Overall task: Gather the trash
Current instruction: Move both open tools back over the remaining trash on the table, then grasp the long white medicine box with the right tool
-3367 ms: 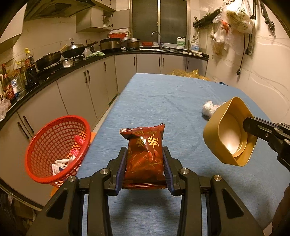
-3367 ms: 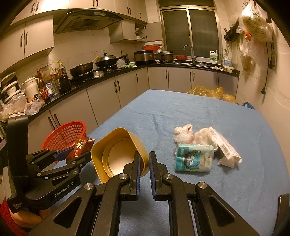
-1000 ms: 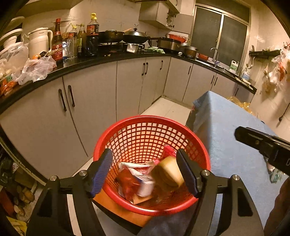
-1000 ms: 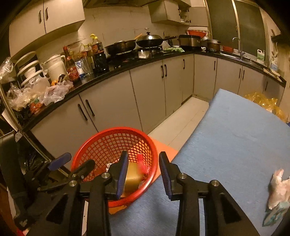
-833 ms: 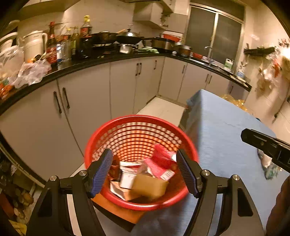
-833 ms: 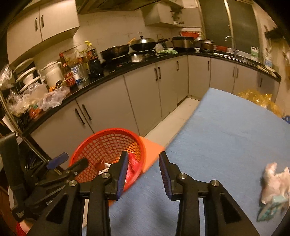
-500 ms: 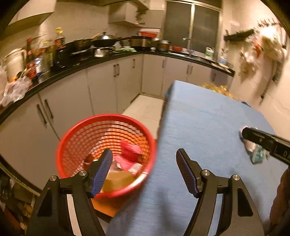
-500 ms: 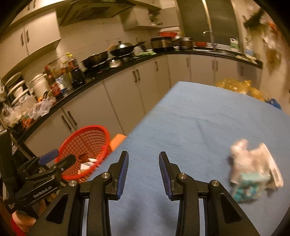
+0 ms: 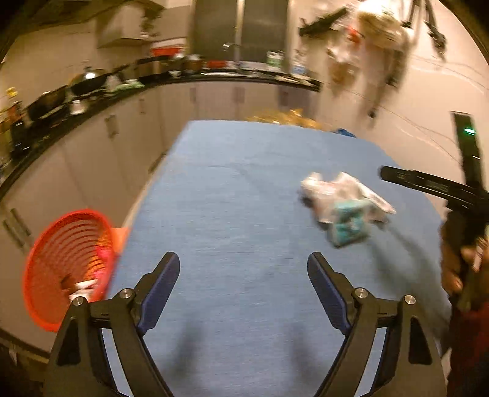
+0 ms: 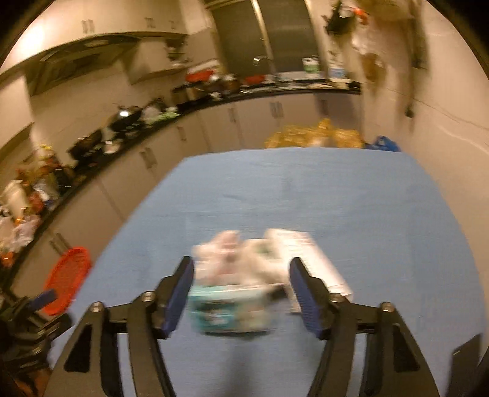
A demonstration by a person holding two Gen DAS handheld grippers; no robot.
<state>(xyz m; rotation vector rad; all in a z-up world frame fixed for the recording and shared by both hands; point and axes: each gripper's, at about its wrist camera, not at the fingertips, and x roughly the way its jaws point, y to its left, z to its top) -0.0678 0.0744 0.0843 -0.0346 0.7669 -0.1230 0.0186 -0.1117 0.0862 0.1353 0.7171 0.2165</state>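
Observation:
A blurred pile of trash lies on the blue table: a teal tissue pack, crumpled white wrappers and a flat white packet. My right gripper hovers just before it, jaws opening. The teal pack shows between them but the pads do not press on it. My left gripper is over bare cloth, jaws opening, with nothing between them. The same pile lies ahead to its right. The red basket holding earlier trash stands off the table's left edge, also seen in the right wrist view.
Grey cabinets and a dark counter with pots run along the left. A yellow plastic bag lies at the table's far end. A wall with hanging bags closes the right side. A person's hand grips the right tool.
Both views have swung right, from over the red basket to the table. Both pairs of jaws stand wider. The trash pile now lies right in front of the right gripper.

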